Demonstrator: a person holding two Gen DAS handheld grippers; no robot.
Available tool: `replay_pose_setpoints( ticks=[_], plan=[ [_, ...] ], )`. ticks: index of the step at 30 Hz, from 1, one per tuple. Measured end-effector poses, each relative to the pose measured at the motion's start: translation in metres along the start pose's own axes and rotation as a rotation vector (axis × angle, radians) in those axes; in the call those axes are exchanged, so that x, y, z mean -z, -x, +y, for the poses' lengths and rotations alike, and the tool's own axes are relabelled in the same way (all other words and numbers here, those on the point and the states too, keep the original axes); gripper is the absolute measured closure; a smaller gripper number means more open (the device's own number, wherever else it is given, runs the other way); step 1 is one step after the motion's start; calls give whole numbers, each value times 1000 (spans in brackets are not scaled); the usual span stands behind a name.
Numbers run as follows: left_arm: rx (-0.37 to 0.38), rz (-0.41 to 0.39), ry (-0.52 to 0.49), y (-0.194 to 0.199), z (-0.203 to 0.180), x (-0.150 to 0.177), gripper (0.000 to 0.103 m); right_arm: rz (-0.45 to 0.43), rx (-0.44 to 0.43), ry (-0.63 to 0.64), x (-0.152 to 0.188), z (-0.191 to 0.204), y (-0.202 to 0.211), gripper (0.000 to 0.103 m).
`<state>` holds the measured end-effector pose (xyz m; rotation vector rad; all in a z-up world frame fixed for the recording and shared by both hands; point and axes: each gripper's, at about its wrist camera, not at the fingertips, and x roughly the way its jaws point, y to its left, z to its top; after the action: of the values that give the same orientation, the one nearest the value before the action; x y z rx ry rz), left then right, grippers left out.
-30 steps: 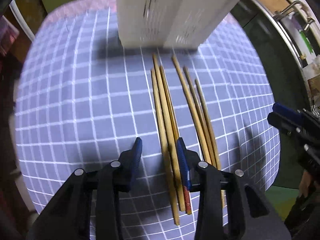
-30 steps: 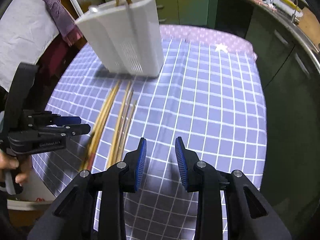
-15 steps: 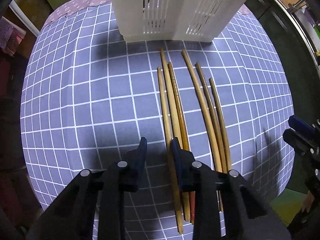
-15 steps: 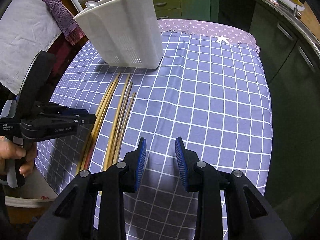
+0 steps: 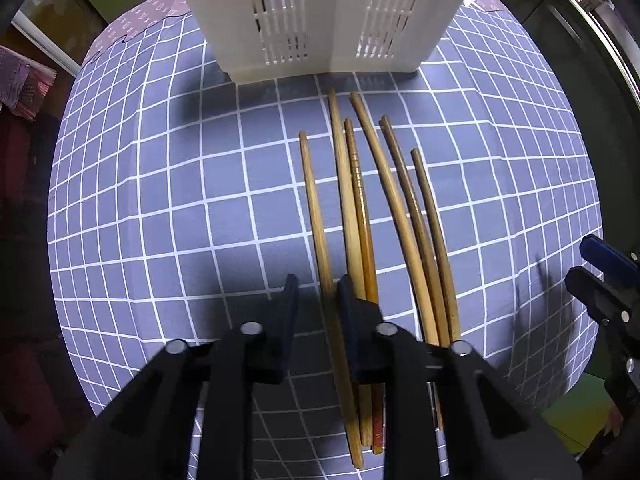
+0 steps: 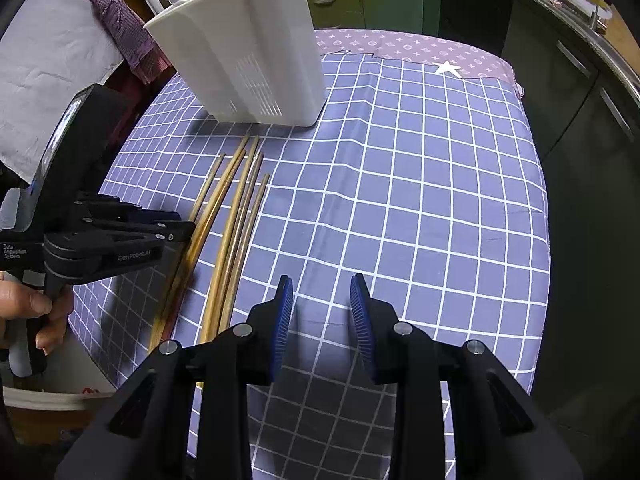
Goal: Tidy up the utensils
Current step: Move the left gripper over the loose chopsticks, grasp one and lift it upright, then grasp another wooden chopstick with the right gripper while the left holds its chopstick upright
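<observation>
Between the left tongs point(image 5: 316, 292), jaws narrowed but not closed, lies the leftmost chopstick point(image 5: 314, 208); whether the pads touch it I cannot tell. It sits slightly apart from the other five chopsticks point(image 5: 400, 216), which lie nearly parallel on the checked cloth of the table point(image 5: 160, 200), thin ends toward the white slotted holder point(image 5: 320, 20) at the far edge, thick ends at the near edge under the tongs. Right tongs point(image 6: 322, 320) hang moderately open over bare cloth to the right of the bundle, holding nothing.

Handling, as I judge it: light, stiff, smooth sticks, likely to roll or pivot if pinched off-centre. Grip near the thick end or a little forward of it, pads square across the shaft, keeping clear of the neighbouring stick. Two sticks and a spoon already stand in the holder.
</observation>
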<state>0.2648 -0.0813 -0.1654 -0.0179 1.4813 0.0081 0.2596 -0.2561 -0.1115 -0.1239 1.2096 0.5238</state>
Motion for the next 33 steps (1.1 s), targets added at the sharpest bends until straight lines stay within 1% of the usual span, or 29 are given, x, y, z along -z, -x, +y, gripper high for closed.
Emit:
replay_pose_setpoints(
  ticks=[1,4,8,11,15,20,22,24,27,29,30,32,33],
  plan=[
    [3,3,-3,0,-1,1,95,3,2,1,0,0,-1,72],
    [7,4,-13,1,-7,2,95,9,1,-1,0,-1,-2,72],
    [34,2,5,0,6,5,96,15,-1,1,0,1,-2,72],
    [38,-32,7,7,14,9,96,20,1,8,0,2,-2,72],
    [36,-156,-19,36,20,21,96,28,7,16,-3,7,-2,72],
    [89,-313,-25,77,33,45,96,57,3,30,-10,19,-9,72],
    [103,-363,-26,89,40,54,96,71,-1,33,-13,25,-12,72],
    [97,-422,-33,100,53,63,96,87,-3,46,-19,35,-18,72],
    [95,-469,-45,110,64,74,96,129,-21,57,-25,47,-30,72],
    [112,-487,-46,115,70,80,96,157,-24,62,-30,53,-39,76],
    [113,-498,-47,118,70,83,96,178,-14,68,-32,57,-45,81],
    [111,-525,-52,123,70,89,96,205,-3,69,-36,62,-54,81],
    [109,-535,-55,124,71,91,96,217,4,70,-37,63,-58,84]
  ],
)
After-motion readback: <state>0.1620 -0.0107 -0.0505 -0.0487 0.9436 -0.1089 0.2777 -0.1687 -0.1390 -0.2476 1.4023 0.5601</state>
